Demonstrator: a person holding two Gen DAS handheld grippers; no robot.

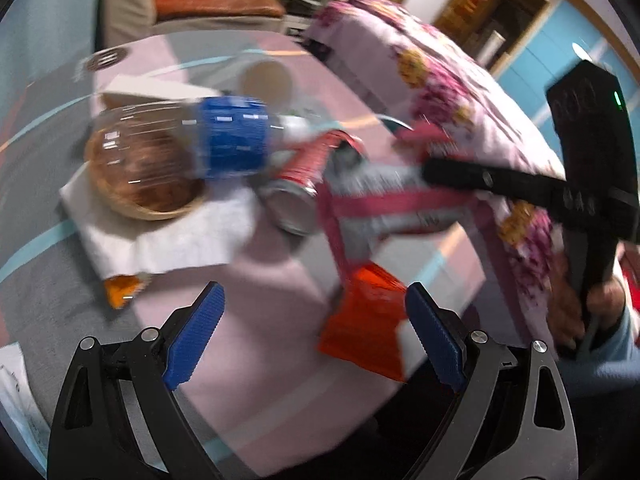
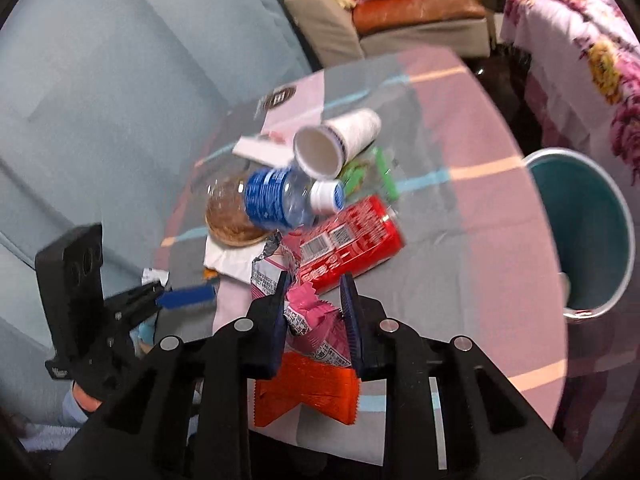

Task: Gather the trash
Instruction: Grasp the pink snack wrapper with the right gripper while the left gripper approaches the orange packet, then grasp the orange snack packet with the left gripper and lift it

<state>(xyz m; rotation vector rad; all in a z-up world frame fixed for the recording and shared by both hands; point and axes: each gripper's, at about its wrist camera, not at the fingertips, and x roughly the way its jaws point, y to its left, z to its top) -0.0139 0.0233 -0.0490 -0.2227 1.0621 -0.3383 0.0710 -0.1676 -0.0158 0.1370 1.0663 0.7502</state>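
Progress: early, judging by the litter on the surface (image 2: 460, 240).
Right tongs (image 2: 314, 312): narrowed on the pink wrapper (image 2: 308, 316), lifted just near side of the can (image 2: 352, 236).
Left tongs (image 1: 316, 332): wide, empty.
Left to collect: can, bottle (image 2: 276, 200), cup (image 2: 340, 136), orange wrapper (image 2: 308, 392), napkin (image 2: 228, 258).
Bin (image 2: 592, 232): right of the can, beyond the surface edge; inside mostly bare, bottom hidden.
Bowl (image 2: 232, 228): left of the can, under the bottle; contents unclear.

place: home living room | cues: sofa (image 2: 100, 80); floral blanket (image 1: 440, 92); armchair (image 2: 400, 20)

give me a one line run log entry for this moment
right gripper: shut on pink wrapper | left gripper: open, empty | bin: beside table | can: on table
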